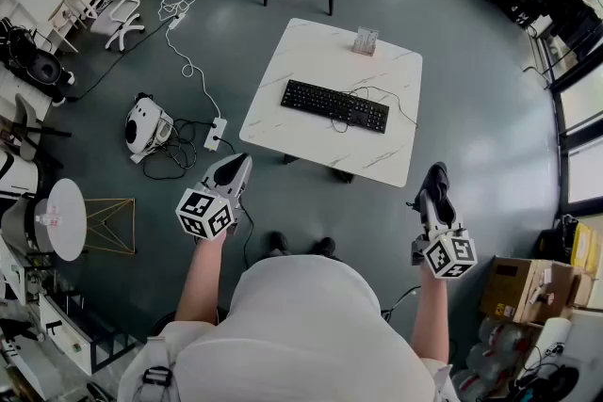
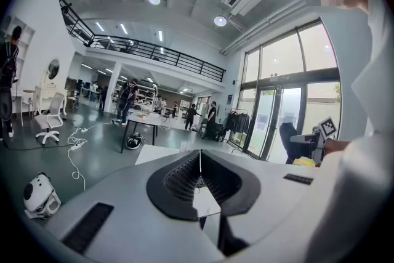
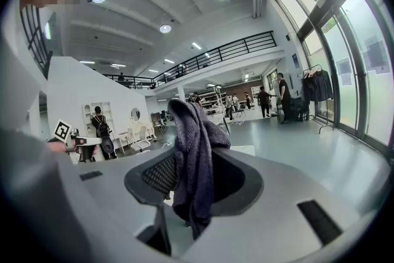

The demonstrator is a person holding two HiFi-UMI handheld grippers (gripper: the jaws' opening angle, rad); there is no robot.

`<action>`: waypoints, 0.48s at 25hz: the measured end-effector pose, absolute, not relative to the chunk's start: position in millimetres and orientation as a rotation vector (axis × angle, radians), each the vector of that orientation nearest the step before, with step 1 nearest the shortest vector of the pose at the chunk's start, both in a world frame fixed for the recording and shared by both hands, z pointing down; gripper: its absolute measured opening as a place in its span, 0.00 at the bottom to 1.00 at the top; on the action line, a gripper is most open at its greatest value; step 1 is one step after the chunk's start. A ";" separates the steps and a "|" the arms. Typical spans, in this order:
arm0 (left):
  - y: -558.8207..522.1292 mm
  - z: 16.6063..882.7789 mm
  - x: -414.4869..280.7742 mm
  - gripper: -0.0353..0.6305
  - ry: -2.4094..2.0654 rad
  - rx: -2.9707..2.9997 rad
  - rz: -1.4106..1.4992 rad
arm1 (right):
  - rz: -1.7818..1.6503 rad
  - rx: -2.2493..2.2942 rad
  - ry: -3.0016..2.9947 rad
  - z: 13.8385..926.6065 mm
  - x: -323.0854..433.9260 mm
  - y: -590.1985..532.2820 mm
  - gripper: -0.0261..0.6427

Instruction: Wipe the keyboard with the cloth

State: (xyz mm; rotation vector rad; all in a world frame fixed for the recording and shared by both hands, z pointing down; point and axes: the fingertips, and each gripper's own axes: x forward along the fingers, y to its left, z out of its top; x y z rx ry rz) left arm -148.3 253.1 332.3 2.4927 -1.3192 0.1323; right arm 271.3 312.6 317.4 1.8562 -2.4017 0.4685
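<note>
- While the right gripper (image 1: pixel 435 186) clamps only a fold of the cloth (image 3: pixel 192 157), it could slip out mid-wipe.
- The left gripper (image 1: pixel 236 170), closed on nothing, leaves the keyboard (image 1: pixel 334 104) at twelve o'clock free to skid.

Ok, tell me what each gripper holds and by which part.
The right gripper is shut on the cloth, pinched near its middle, with folds sticking up above the jaws and hanging below. The left gripper has its jaws together and holds nothing.

Glossy grey floor (image 1: pixel 471 61). White marble-top table (image 1: pixel 311 52) at 12 o'clock; white office chair (image 1: pixel 118 9) at 10; windows (image 1: pixel 582 108) at 3; cardboard box (image 1: pixel 509 289) at 4.
</note>
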 end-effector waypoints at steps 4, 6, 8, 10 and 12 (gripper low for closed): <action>250.5 330.5 -147.9 0.08 -1.322 2.495 0.129 | 0.463 1.854 -2.405 315.7 271.0 310.3 0.28; 249.7 330.9 -145.9 0.08 -1.322 2.497 0.128 | 0.461 1.855 -2.407 315.9 272.3 309.3 0.28; 248.9 329.8 -143.4 0.08 -1.321 2.501 0.125 | 0.461 1.856 -2.409 315.1 273.8 308.0 0.28; 248.9 329.0 -141.1 0.08 -1.321 2.504 0.126 | 0.459 1.854 -2.412 314.5 275.0 307.2 0.28; 250.1 329.1 -138.3 0.08 -1.324 2.504 0.128 | 0.457 1.847 -2.419 314.6 276.9 307.1 0.28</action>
